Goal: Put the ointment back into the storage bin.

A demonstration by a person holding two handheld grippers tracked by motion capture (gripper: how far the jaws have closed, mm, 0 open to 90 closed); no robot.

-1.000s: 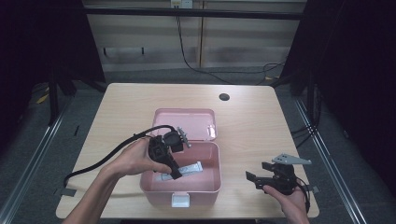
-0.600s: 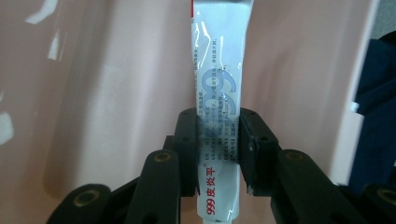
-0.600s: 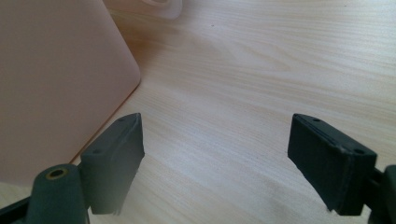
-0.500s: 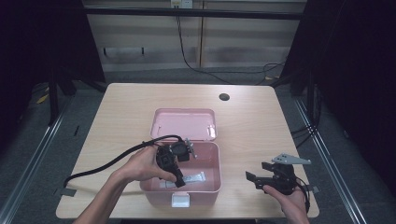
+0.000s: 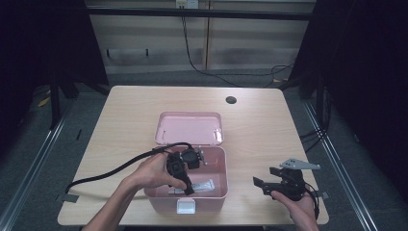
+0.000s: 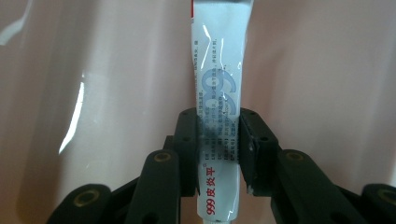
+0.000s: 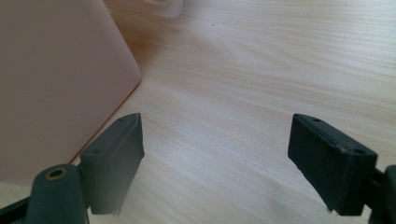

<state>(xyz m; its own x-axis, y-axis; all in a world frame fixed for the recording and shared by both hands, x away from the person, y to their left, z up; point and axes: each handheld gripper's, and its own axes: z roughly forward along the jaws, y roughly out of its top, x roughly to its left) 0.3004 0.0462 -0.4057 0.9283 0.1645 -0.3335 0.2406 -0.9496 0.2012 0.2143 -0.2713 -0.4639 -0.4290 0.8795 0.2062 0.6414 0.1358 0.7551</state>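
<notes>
Inside the pink box (image 5: 215, 159), left gripper (image 5: 185, 185) jaws clamp a white tube (image 6: 217, 116).

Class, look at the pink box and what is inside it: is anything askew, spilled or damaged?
Nothing stands out. The pink box sits open on the table, lid back. The left claw grips a white tube, which looks whole, inside it. The right claw is open over bare wood.

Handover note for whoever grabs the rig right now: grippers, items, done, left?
Left gripper: shut on the white tube, down inside the open pink box.
Right gripper: open, holding nothing, over the bare table right of the box.
Done: tube gripped, lid up.
Left: unclear from here whether the tube goes in or comes out; probably finish that move, then release. Box not yet closed.
</notes>
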